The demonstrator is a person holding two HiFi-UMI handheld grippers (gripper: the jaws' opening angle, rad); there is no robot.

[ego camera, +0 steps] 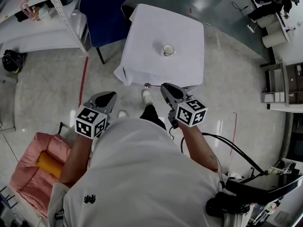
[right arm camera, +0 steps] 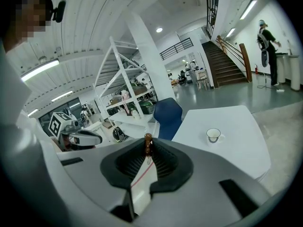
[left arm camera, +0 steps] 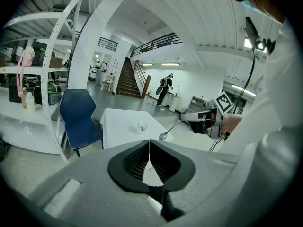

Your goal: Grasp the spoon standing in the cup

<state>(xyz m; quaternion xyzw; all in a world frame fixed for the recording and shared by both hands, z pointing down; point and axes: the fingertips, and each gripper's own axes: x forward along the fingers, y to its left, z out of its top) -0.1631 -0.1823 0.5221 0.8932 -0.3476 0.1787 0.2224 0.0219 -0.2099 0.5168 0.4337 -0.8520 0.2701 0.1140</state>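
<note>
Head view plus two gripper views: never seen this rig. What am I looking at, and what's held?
There is no robot here. A person holds a left hand-held gripper and a right hand-held gripper, one in each hand. The head view comes from a camera on the person's head, looking steeply down. The two gripper views come from cameras riding on each tool, looking along its own jaws.

Ahead stands a white table with a cup on it and a blue chair beside it.

The right hand-held gripper is shut on a spoon, held in the air away from the cup. The left hand-held gripper is shut with nothing in it.
</note>
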